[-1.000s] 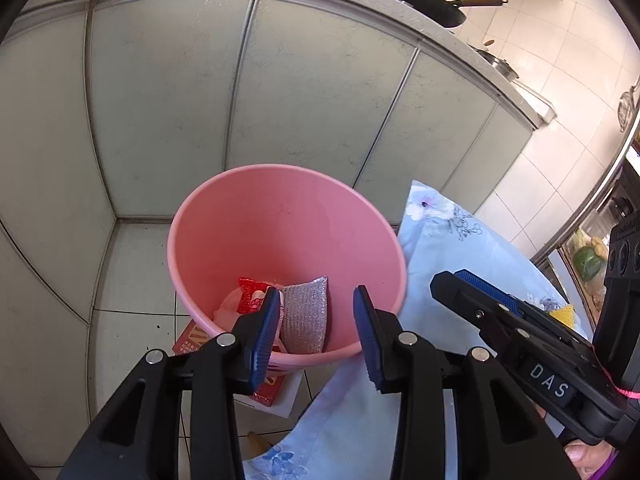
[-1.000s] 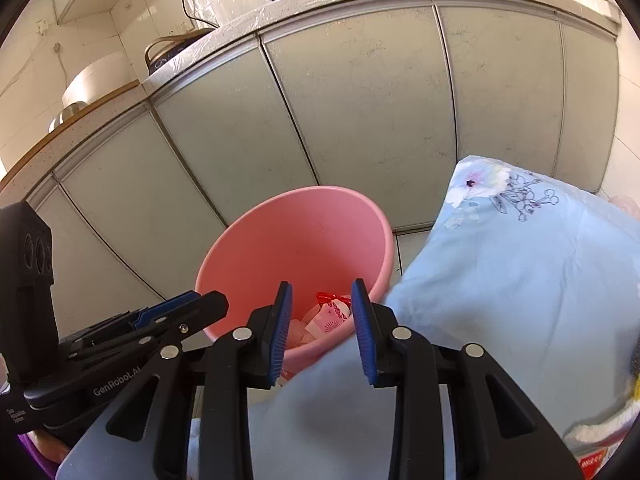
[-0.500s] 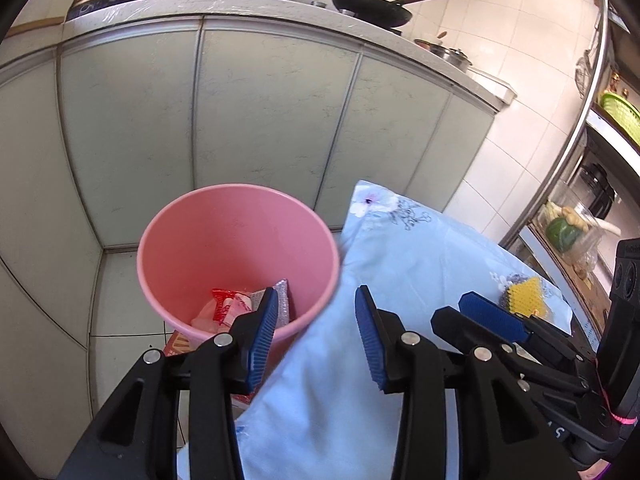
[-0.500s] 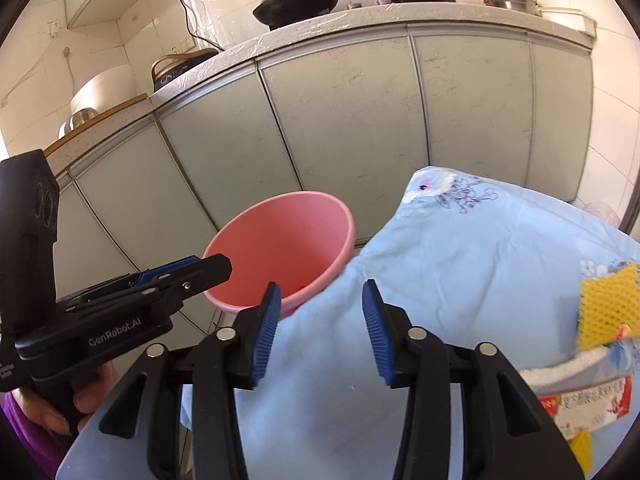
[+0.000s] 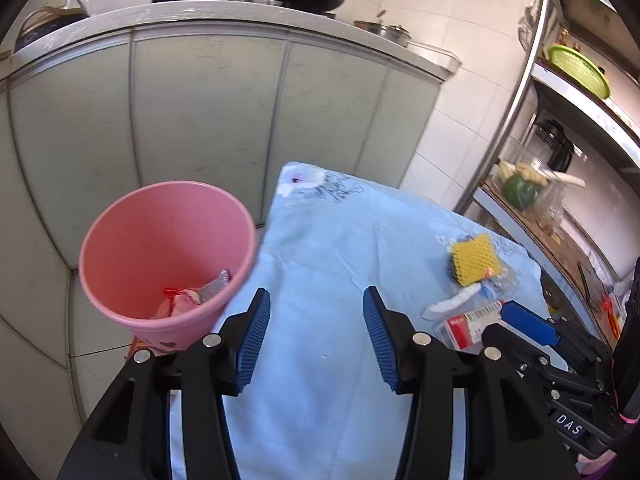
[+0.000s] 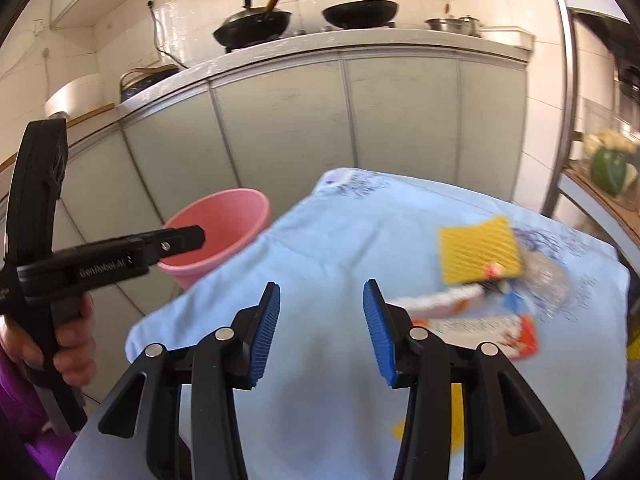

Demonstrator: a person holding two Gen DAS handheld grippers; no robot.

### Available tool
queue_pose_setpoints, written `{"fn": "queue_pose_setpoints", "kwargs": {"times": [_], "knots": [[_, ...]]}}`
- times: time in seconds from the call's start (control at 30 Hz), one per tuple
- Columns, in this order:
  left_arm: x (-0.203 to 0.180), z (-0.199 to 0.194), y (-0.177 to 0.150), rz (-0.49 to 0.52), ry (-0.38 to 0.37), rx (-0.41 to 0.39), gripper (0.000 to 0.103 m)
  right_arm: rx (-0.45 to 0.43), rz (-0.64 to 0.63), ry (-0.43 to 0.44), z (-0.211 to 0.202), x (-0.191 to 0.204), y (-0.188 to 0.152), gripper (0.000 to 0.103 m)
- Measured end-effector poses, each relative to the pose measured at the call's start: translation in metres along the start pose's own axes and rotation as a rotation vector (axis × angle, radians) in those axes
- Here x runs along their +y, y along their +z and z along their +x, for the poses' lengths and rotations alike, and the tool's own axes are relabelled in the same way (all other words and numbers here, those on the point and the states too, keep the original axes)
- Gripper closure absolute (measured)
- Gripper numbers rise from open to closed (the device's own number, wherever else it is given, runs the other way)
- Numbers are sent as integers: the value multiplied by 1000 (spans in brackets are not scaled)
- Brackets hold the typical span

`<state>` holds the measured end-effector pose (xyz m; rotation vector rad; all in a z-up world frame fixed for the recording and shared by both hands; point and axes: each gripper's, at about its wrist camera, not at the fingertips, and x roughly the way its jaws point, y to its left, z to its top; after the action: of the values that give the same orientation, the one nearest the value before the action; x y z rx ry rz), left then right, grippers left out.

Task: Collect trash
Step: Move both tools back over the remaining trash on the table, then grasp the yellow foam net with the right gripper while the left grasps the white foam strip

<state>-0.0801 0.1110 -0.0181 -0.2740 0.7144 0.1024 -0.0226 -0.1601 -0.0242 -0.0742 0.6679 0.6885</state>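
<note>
A pink bin (image 5: pixel 160 248) stands on the floor left of the table and holds a red wrapper and a grey scouring pad (image 5: pixel 214 284). It also shows in the right wrist view (image 6: pixel 228 224). My left gripper (image 5: pixel 316 336) is open and empty above the blue cloth. My right gripper (image 6: pixel 320 332) is open and empty too. On the cloth to the right lie a yellow mesh sponge (image 5: pixel 474 260) (image 6: pixel 478 250), a white tube (image 6: pixel 436 304) and a red and white packet (image 5: pixel 468 322) (image 6: pixel 480 332).
The table wears a light blue flowered cloth (image 5: pixel 340 240). Grey kitchen cabinets (image 5: pixel 208 112) stand behind, with black pans (image 6: pixel 256 24) on the counter. A metal shelf rack (image 5: pixel 560 160) with jars and a green basket stands at the right.
Both grippers have pulled back and swung right, from over the pink bin to over the table. Both sets of jaws have opened wider. The trash pile on the cloth has come into view.
</note>
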Motion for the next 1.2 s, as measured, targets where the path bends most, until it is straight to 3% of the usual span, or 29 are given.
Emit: {"fn": "queue_pose_setpoints", "kwargs": {"times": [0.47, 0.83, 1.2], "knots": [[-61, 35, -17, 125, -186, 133, 55, 74, 134, -123, -19, -64, -55, 52], [-119, 72, -13, 286, -251, 200, 55, 148, 186, -116, 5, -85, -64, 52], [-153, 141, 3, 371, -246, 303, 55, 221, 231, -69, 20, -91, -62, 52]]}}
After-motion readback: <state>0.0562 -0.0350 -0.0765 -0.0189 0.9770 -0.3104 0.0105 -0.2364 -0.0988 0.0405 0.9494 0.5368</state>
